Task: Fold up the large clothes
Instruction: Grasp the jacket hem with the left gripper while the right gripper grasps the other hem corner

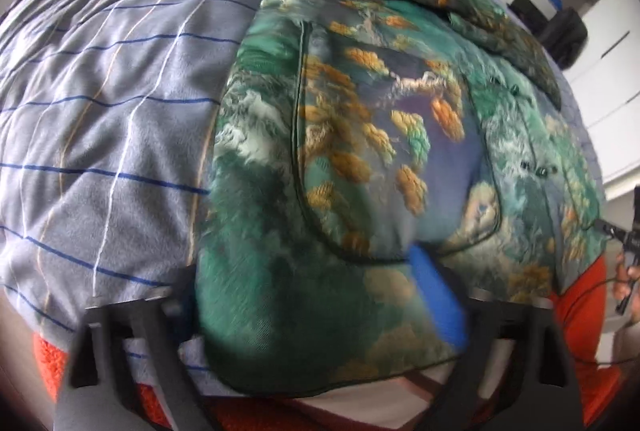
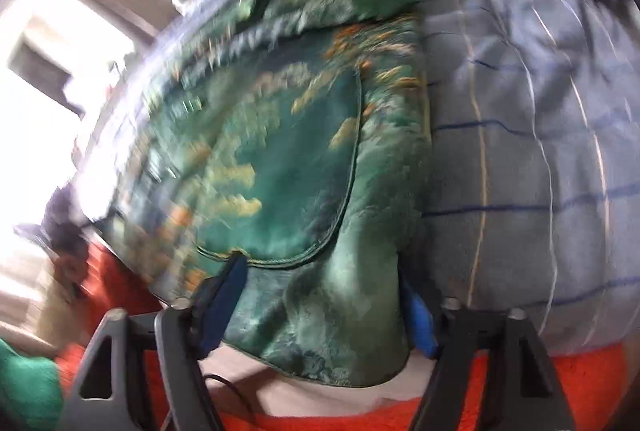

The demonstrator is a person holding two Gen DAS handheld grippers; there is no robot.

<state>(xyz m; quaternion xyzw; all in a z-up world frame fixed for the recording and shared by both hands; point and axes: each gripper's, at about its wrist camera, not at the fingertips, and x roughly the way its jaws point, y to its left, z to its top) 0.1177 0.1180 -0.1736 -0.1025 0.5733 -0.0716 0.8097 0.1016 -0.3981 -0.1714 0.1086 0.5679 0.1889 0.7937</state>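
Jacket (image 1: 360,135) is lying spread flat on the bed (image 1: 120,111), that green padded one with the gold and white landscape print, on top of the grey-blue checked bedding. Its long axis is running straight away from the person, hem at the near edge of the bed and collar way up at the far end, with what looks like a sleeve folded across near the top.

Both tongs are hanging over that near hem, one per corner. Left tongs (image 1: 320,303) are sitting over the hem corner on the left; one blue pad (image 1: 436,295) is lying on top of the cloth near the pocket seam, the other finger is tucked behind the jacket's side edge, so I can't see it properly. The jaws are looking about half open with the corner between them, and I can't honestly tell if they're pinching yet.

Right tongs (image 2: 320,295) are doing the mirror thing at the other corner. Both blue pads (image 2: 224,295) are standing right against the hem fabric on either side, narrower than the left pair, but the view is smeared and I can't tell if that's a real grip either.

My guess: the next move is lifting the hem and carrying it away from the body toward the collar, folding across the long axis. Each hand is nearest its own corner, so no crossing over needed.
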